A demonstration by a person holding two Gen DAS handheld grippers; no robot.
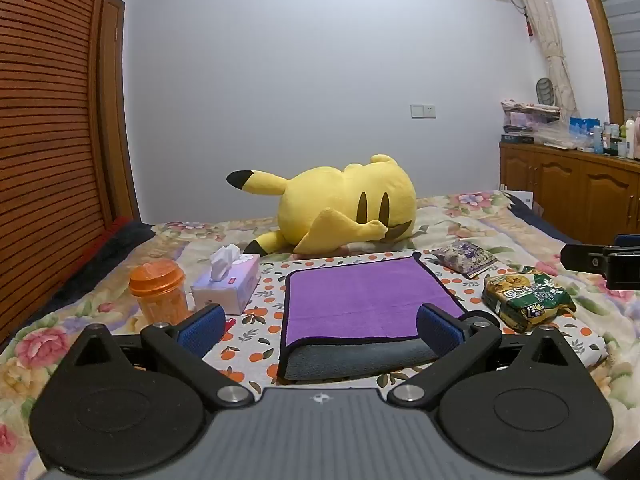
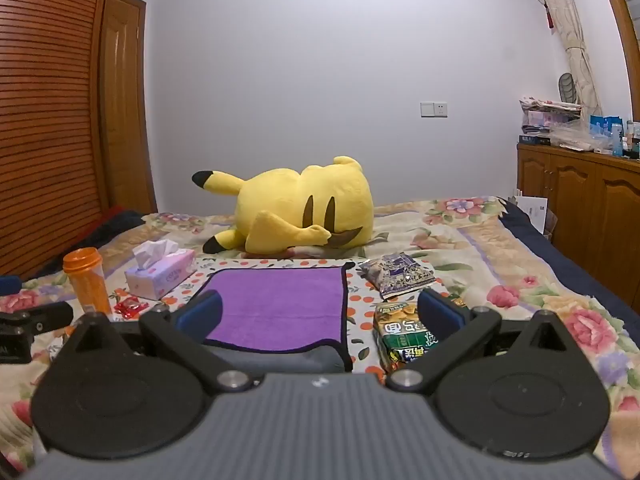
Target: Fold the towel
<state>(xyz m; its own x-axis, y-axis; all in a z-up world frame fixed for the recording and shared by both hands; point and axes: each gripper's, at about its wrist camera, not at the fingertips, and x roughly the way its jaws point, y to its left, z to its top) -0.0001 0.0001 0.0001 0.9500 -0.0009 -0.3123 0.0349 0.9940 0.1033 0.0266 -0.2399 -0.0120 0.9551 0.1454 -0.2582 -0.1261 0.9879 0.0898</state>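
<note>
1. Two tools hover low over the bed: the left hand-held gripper (image 1: 318,326) and the right hand-held gripper (image 2: 318,312) both stand spread wide with nothing between the blue pads.
2. The purple towel (image 1: 360,300) lies flat on an orange-dotted cloth (image 1: 264,300) on the bed (image 1: 532,240), its near edge turned up to show a grey underside.
3. It looks soft, light and limp, so it should drape and sag when lifted; the dark bound edge at the near corners seems the best place to pinch.
4. The bedding beneath is soft and may wrinkle under pressure.
5. Close around it sit a tissue box (image 1: 228,284), an orange jar (image 1: 158,292), a green snack packet (image 1: 524,298), a purple packet (image 1: 466,258) and a yellow plush toy (image 1: 340,204).
</note>
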